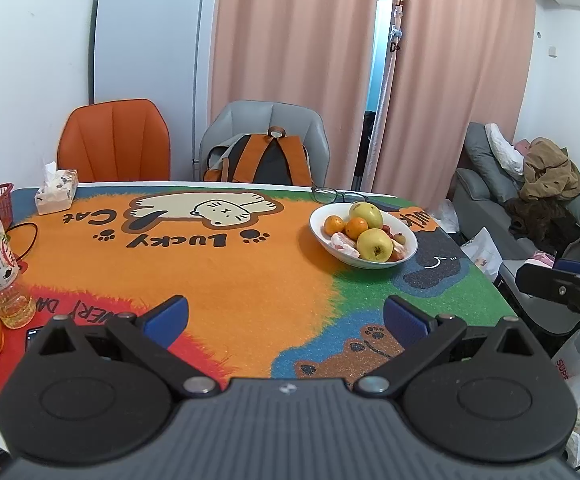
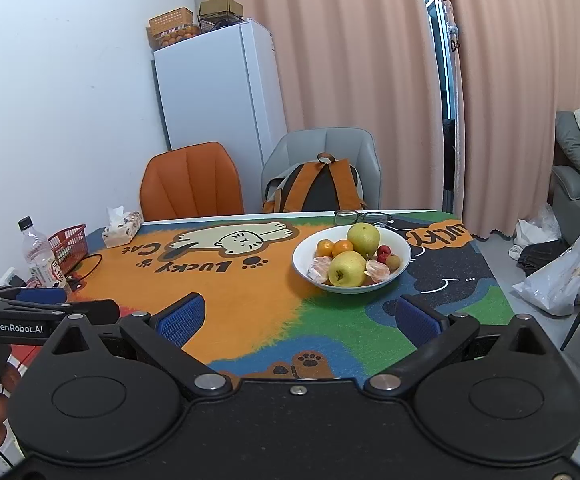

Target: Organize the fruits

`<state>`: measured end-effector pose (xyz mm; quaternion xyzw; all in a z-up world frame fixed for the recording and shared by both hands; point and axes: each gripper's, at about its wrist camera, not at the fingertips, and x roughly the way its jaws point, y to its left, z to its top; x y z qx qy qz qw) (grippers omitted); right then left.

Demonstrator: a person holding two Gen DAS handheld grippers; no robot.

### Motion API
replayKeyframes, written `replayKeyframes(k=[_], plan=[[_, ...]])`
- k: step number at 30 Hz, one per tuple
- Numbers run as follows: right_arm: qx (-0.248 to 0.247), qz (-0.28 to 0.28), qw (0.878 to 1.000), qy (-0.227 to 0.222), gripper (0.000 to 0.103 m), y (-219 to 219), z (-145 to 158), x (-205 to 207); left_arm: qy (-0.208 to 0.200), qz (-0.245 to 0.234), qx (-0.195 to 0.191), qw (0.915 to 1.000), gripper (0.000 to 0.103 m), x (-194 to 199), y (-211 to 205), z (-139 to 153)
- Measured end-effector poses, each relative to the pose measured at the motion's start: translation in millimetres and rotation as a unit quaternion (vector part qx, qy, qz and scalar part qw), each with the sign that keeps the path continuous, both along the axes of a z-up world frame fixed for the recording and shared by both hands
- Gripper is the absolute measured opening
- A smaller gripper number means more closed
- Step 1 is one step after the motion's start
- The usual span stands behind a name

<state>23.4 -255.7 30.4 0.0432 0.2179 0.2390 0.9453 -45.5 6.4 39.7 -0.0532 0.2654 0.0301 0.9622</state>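
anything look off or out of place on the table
Mostly tidy. A pair of eyeglasses lies at the table's far edge right behind the white fruit bowl, and peeled orange pieces sit in it among whole fruit.

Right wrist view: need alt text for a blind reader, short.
A white bowl of fruit, with two yellow-green apples, small oranges and peeled segments, sits on a colourful "Lucky Cat" table mat. The right gripper hovers open and empty in front of it. Glasses lie behind the bowl.
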Motion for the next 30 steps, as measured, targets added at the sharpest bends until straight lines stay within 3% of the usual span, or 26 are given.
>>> replayKeyframes(k=[30], plan=[[-0.003, -0.001, 1.0, 0.002, 0.103, 1.2, -2.0, -0.3, 0.001, -0.002, 0.0, 1.0, 0.103, -0.9, -1.1, -1.4]])
